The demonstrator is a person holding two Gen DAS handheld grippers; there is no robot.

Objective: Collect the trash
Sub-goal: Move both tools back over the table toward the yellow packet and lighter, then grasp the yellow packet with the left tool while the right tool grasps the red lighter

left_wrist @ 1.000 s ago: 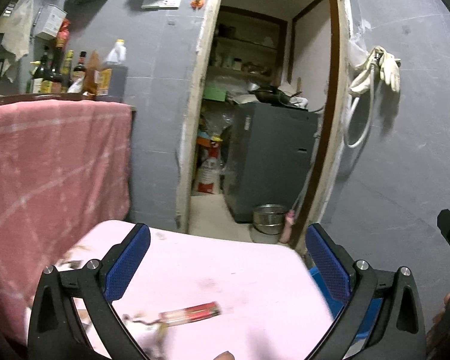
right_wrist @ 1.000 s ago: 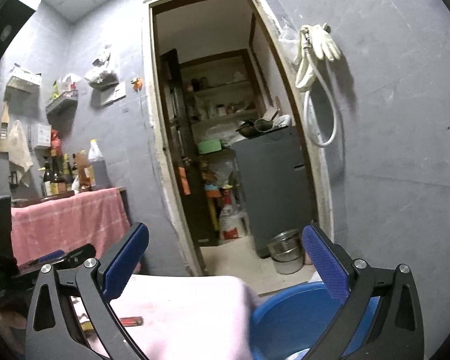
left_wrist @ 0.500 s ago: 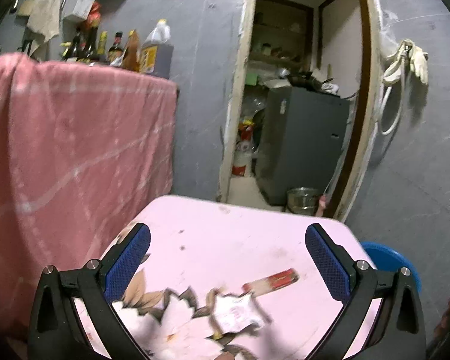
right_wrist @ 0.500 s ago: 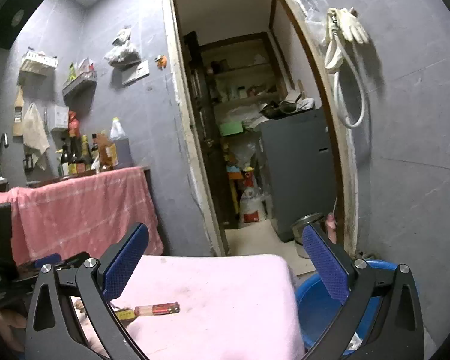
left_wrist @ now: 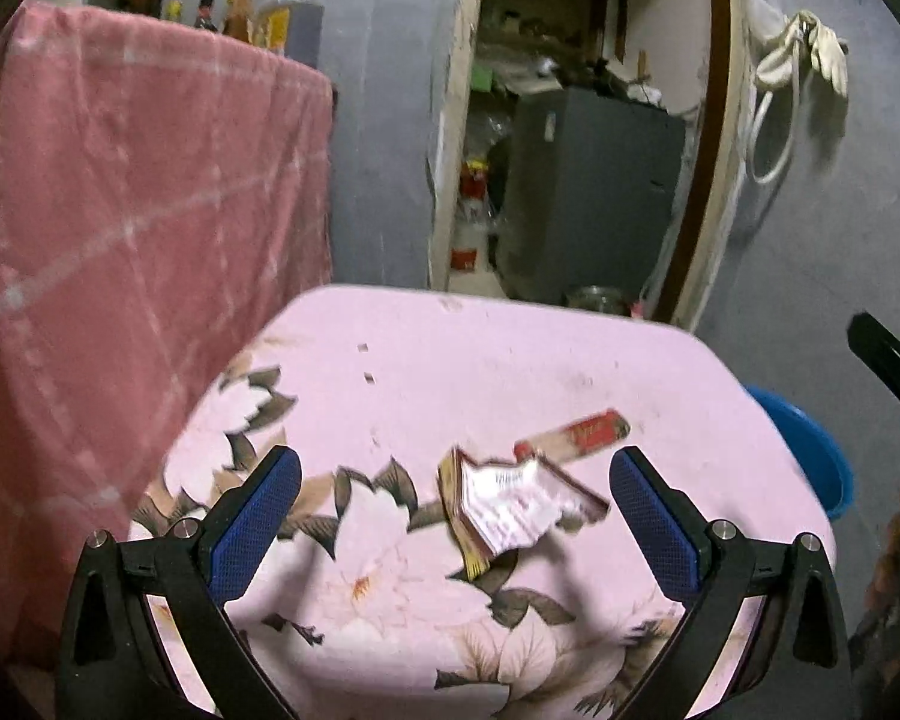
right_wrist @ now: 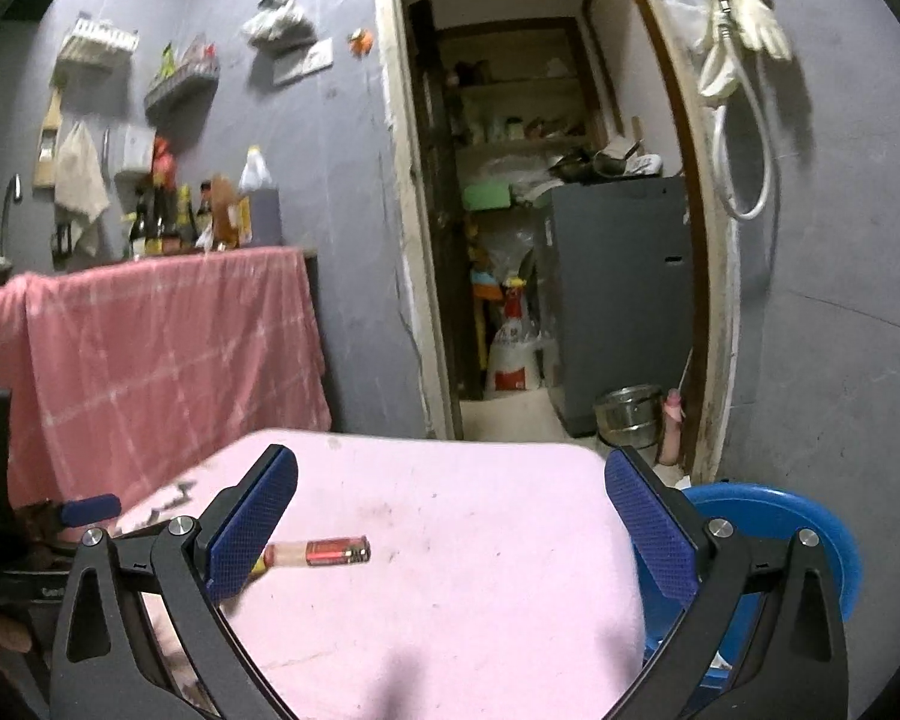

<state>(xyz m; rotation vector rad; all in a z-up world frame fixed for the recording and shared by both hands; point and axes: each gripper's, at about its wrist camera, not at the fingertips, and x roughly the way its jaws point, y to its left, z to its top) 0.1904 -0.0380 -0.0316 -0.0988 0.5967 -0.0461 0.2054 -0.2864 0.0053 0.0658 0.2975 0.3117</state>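
Note:
A crumpled white and brown wrapper (left_wrist: 510, 507) lies on the pink flowered tabletop (left_wrist: 480, 360). Just beyond it lies a long red and clear wrapper (left_wrist: 573, 435), which also shows in the right wrist view (right_wrist: 321, 553). My left gripper (left_wrist: 453, 525) is open above the table, with the crumpled wrapper between its blue pads (left_wrist: 252, 522). My right gripper (right_wrist: 450, 531) is open and empty above the right part of the table, with the red wrapper near its left finger. A blue bin (right_wrist: 780, 531) stands beside the table's right edge.
A counter draped in pink cloth (right_wrist: 168, 330) stands to the left, with bottles on top. A doorway ahead leads to a grey appliance (right_wrist: 624, 294) and a metal bowl (right_wrist: 627, 414) on the floor. A hose and gloves (right_wrist: 738, 60) hang on the right wall.
The left gripper has moved forward and tilted down, so the wrappers now sit closer between its fingers. The right gripper has also dropped lower towards the table and bin.

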